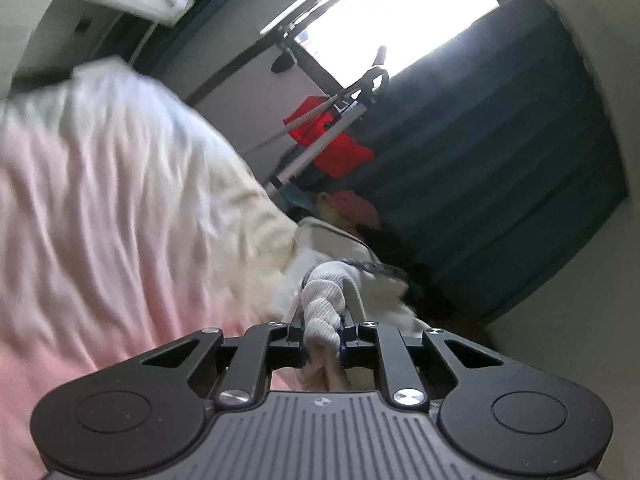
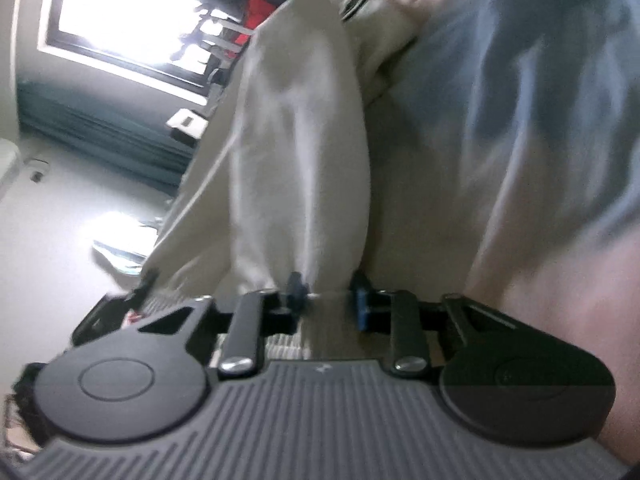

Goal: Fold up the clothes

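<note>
The left gripper (image 1: 323,322) is pinching a thick, rolled-up ribbed cuff (image 1: 325,300) of a cream-white garment (image 1: 132,184). The roll fills the gap between the two black tongs, so they are pressed onto it. The rest of the garment hangs up and to the left of that gripper, big and blurry, with a pink sheet (image 1: 48,340) under it.

The right gripper (image 2: 326,294) has a bunch of the same cream cloth (image 2: 296,140) running down into the gap between its tongs. There is still some space between the blue pads (image 2: 362,304), and the picture is blurry, so I cannot tell if they are really squeezing the cloth or only sitting around it.

Here is what I think could go wrong. The cuff is a fat, round roll, so it could slide out of the left tongs if the hand pulls too hard. If the right tongs are not tight, the cloth could slip free and that side of the garment would flop down in a heap. Then the fold would come out crooked. The garment is bunched and twisted too, so folding it now could trap wrinkles inside.

Far off, by the bright window (image 1: 400,12), stands a metal rack (image 1: 320,120) with something red (image 1: 332,140) on it. It is well apart from the garment.
</note>
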A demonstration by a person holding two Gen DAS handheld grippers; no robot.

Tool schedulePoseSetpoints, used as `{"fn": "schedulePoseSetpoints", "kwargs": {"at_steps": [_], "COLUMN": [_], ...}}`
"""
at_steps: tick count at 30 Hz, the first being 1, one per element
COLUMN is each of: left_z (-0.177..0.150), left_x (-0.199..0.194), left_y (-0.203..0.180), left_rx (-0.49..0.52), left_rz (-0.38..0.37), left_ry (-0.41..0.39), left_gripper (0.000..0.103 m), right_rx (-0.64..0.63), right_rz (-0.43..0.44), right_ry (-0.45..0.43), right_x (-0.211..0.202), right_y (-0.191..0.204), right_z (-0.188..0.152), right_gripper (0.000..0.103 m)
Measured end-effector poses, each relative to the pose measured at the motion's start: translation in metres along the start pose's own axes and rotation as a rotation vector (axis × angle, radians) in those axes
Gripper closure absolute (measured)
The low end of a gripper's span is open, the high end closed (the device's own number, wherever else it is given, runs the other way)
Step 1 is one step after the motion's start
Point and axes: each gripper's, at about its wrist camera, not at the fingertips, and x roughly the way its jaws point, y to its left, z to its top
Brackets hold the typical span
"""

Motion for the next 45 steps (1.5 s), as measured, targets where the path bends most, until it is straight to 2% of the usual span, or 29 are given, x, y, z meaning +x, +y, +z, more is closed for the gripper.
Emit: {"fn": "schedulePoseSetpoints", "kwargs": {"at_steps": [5,8,13,16,18,21,24,26,28,29,30,31,32,34,36,40,43,45], "left_z": [0.067,0.117,0.184,0.203,0.207,0.2,0.188,0.184,0.179,0.177,0.174,0.17,0.164,0.15,0.134,0.095,0.069,0.053], "left_x": [-0.02,-0.034,-0.039,-0.026,-0.018,-0.013,-0.013,-0.012,-0.017,-0.021,-0.025,-0.029,-0.034,-0.046,-0.059,-0.086,-0.105,-0.112], "left_y": [-0.001,0.004,0.033,0.066,0.095,0.12,0.111,0.1,0.086,0.079,0.07,0.061,0.05,0.025,0.0,-0.049,-0.087,-0.113], "left_rx": [0.144,0.222,0.35,0.394,0.352,0.306,0.383,0.419,0.411,0.405,0.41,0.424,0.44,0.477,0.511,0.547,0.545,0.545], "left_rz": [0.136,0.245,0.475,0.605,0.654,0.644,0.616,0.612,0.599,0.591,0.584,0.578,0.568,0.54,0.508,0.424,0.369,0.345], "left_ry": [-0.026,-0.06,-0.122,-0.121,-0.078,-0.055,-0.062,-0.061,-0.059,-0.062,-0.068,-0.077,-0.085,-0.1,-0.111,-0.104,-0.093,-0.088], "left_gripper": [0.089,0.089,0.089,0.089,0.089,0.086,0.079,0.077,0.064,0.051,0.043,0.04,0.036,0.026,0.021,0.019,0.018,0.017], "right_rx": [-0.086,-0.129,-0.14,-0.143,-0.135,-0.226,-0.366,-0.402,-0.406,-0.414,-0.422,-0.425,-0.427,-0.442,-0.469,-0.563,-0.652,-0.708], "right_rz": [0.085,0.178,0.287,0.277,0.254,0.18,0.126,0.119,0.103,0.093,0.082,0.071,0.07,0.069,0.069,0.049,0.015,-0.025], "right_ry": [0.024,0.036,0.132,0.213,0.272,0.358,0.423,0.427,0.431,0.428,0.424,0.421,0.413,0.386,0.347,0.257,0.159,0.081], "right_x": [0.011,0.035,0.114,0.165,0.202,0.226,0.242,0.245,0.241,0.236,0.232,0.229,0.218,0.194,0.17,0.106,0.077,0.043], "right_y": [0.067,0.116,0.178,0.189,0.19,0.193,0.204,0.213,0.218,0.221,0.225,0.236,0.234,0.238,0.248,0.264,0.271,0.266], "right_z": [-0.05,-0.077,-0.13,-0.162,-0.171,-0.185,-0.183,-0.166,-0.161,-0.16,-0.159,-0.168,-0.169,-0.172,-0.178,-0.174,-0.161,-0.151], "right_gripper": [0.082,0.082,0.082,0.082,0.082,0.081,0.081,0.08,0.077,0.075,0.072,0.067,0.063,0.036,0.024,0.022,0.023,0.023]}}
